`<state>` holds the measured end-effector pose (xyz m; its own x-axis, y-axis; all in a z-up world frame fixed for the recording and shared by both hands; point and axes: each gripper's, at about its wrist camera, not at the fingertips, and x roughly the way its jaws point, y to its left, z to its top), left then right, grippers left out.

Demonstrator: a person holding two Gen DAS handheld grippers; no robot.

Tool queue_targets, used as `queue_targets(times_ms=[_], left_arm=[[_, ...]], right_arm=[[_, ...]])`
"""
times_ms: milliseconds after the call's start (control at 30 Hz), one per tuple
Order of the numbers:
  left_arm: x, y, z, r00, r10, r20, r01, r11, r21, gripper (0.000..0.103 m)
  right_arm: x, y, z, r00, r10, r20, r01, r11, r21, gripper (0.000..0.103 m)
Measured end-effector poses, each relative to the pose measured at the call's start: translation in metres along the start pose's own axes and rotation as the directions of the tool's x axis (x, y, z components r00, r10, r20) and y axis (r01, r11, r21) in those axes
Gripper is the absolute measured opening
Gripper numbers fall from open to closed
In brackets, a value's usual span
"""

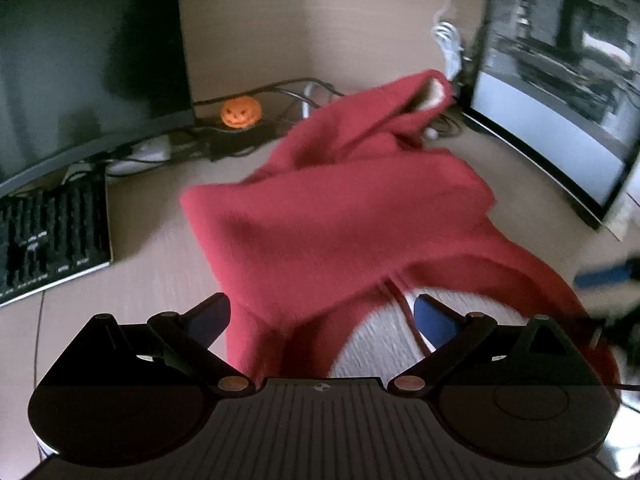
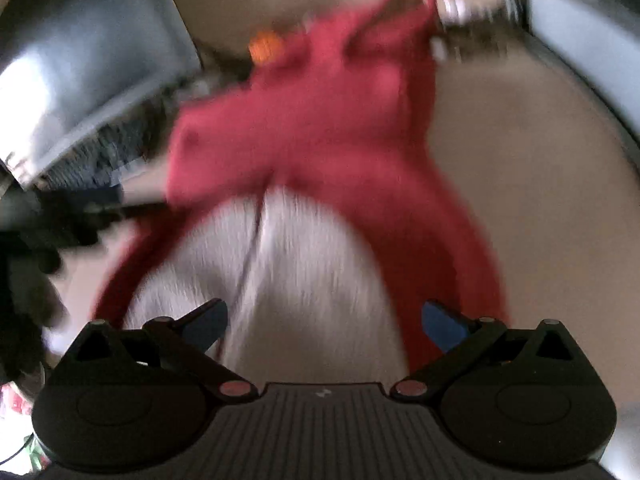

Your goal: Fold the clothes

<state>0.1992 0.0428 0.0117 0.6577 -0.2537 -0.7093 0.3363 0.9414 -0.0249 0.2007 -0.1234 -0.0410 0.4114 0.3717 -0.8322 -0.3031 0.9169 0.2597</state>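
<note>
Tongs (image 1: 322, 318) (image 2: 324, 326) both spread wide (nothing gripped), angled down over red garment (image 1: 340, 208).

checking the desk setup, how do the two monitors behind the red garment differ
In the left wrist view, the left monitor is dark, with nothing on its screen, while the right monitor is lit and shows a greyish image. A black keyboard lies in front of the left monitor; the right monitor has white cables beside it. Both stand on the desk, angled inward towards the red garment.
</note>
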Motion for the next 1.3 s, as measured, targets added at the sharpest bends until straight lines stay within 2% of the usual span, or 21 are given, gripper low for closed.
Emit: queue_targets(times_ms=[100,167,300,567,600,667,733,800,900,1000,1100,1300], left_arm=[[-0.012,-0.001,-0.011,0.999,-0.034,-0.004,0.034,0.999,0.009,0.101],[-0.017,-0.002,-0.018,0.999,-0.046,-0.005,0.046,0.999,0.022,0.101],[-0.025,-0.002,-0.030,0.999,-0.051,-0.009,0.052,0.999,0.007,0.101],[-0.049,0.003,-0.064,1.000,-0.027,-0.009,0.026,0.997,-0.071,0.101],[-0.054,0.002,-0.071,1.000,-0.027,-0.006,0.027,0.996,-0.086,0.101],[-0.065,0.001,-0.085,0.999,-0.032,-0.001,0.032,0.993,-0.114,0.101],[-0.082,-0.005,-0.098,0.999,-0.045,-0.002,0.045,0.995,-0.092,0.101],[-0.099,-0.013,-0.111,0.999,-0.045,-0.010,0.045,0.998,-0.042,0.101],[-0.119,-0.028,-0.133,0.999,-0.007,-0.040,0.010,0.997,0.077,0.101],[-0.120,-0.038,-0.154,0.993,0.075,-0.089,-0.060,0.986,0.157,0.101],[-0.110,-0.042,-0.168,0.979,0.171,-0.112,-0.148,0.970,0.192,0.101],[-0.100,-0.029,-0.170,0.955,0.267,-0.131,-0.255,0.961,0.103,0.101]], right_arm=[[0.007,0.019,-0.021,0.991,-0.117,0.063,0.121,0.991,-0.064,0.103],[0.011,0.027,-0.022,0.983,-0.167,0.078,0.172,0.983,-0.062,0.103],[0.022,0.029,-0.014,0.975,-0.203,0.090,0.210,0.975,-0.068,0.103],[0.026,0.019,-0.011,0.978,-0.162,0.130,0.177,0.978,-0.114,0.103],[0.024,0.016,-0.009,0.982,-0.144,0.122,0.158,0.981,-0.114,0.103],[0.012,0.000,-0.004,0.993,-0.054,0.101,0.061,0.996,-0.064,0.103],[-0.009,-0.021,-0.005,0.993,0.021,0.117,-0.021,1.000,-0.003,0.103],[-0.040,-0.039,-0.014,0.982,0.006,0.189,-0.004,1.000,-0.011,0.103],[-0.081,-0.055,-0.040,0.949,-0.112,0.295,0.150,0.982,-0.110,0.103],[-0.102,-0.070,-0.072,0.936,-0.151,0.317,0.217,0.959,-0.184,0.103],[-0.101,-0.079,-0.093,0.947,-0.153,0.281,0.215,0.955,-0.205,0.103],[-0.085,-0.083,-0.127,0.966,-0.151,0.212,0.197,0.957,-0.214,0.103]])
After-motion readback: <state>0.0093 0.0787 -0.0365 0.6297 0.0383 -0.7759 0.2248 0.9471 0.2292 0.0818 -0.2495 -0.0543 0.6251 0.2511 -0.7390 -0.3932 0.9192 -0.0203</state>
